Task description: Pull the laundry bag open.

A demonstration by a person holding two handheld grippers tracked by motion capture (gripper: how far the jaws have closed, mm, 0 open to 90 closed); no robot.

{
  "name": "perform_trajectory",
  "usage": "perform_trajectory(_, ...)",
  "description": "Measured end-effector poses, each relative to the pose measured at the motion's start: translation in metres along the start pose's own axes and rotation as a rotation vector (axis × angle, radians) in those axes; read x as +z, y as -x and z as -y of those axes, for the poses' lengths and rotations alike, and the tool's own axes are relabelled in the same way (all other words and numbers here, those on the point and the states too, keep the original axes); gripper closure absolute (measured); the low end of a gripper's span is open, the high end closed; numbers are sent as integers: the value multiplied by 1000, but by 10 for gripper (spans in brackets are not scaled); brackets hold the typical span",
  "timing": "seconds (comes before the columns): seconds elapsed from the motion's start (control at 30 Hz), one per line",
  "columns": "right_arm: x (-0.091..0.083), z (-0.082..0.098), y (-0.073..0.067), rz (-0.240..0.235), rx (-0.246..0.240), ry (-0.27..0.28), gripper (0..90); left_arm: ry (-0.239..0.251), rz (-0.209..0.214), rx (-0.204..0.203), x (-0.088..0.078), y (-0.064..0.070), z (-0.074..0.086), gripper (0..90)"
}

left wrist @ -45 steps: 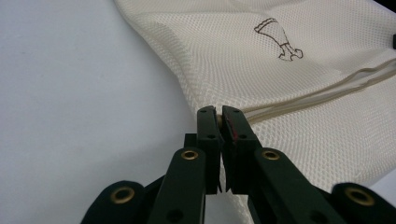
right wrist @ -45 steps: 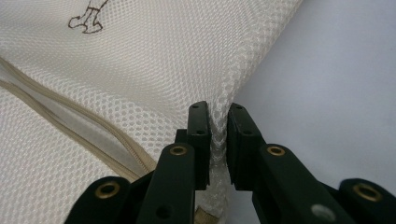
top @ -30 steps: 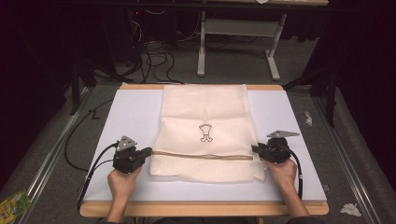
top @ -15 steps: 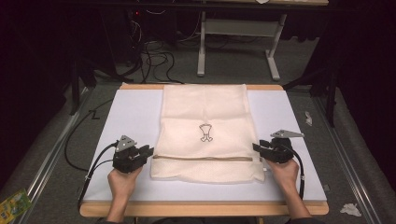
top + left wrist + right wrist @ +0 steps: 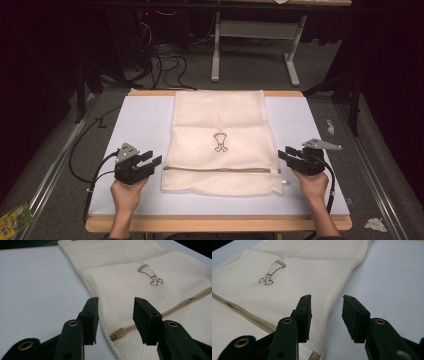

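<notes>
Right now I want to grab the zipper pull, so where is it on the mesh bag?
In the left gripper view the zipper pull lies at the mesh bag's near left edge, just ahead of the open left gripper; nothing touches it.

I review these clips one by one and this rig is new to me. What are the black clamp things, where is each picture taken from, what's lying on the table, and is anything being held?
A person holds a hand tool with two black jaws in each hand: the left gripper and the right gripper. The high view looks down from above the person's side of the white table. The two gripper views come from cameras riding on each tool, looking along its jaws. On the table lies a cream mesh bag with a small printed figure and a zipper across it. Both pairs of jaws stand open beside the bag's edges, the left having just been opening; nothing is held.
</notes>
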State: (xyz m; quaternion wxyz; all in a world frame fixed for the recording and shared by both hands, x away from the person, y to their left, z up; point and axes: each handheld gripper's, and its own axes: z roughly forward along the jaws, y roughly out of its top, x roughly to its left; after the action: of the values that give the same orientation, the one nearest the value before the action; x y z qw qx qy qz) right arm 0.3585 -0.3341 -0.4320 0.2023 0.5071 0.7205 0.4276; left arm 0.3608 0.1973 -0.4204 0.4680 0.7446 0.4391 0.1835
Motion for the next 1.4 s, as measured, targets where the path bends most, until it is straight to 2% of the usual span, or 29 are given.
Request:
perform_trajectory(0.23,-11,-1,7,10,8,34,602,48,-15,-19,-9,-5,-2,533)
perform_trajectory(0.33,-14,1,10,12,24,39,602,55,-14,-26,-11,-6,-2,520)
perform_trajectory(0.57,-22,2,18,36,22,43,600,87,-30,-40,-18,-13,-1,507)
perform_trajectory(0.87,-32,3,26,60,35,57,597,93,-44,-61,-25,-22,3,497)
perform_trajectory(0.97,-34,4,29,65,36,60,597,110,-50,-73,-29,-25,4,492)
perform_trajectory(1.27,-40,8,36,79,54,72,596,101,-68,-101,-28,-34,9,487)
perform_trajectory(1.4,-43,9,40,86,61,73,596,115,-80,-115,-30,-38,11,487)
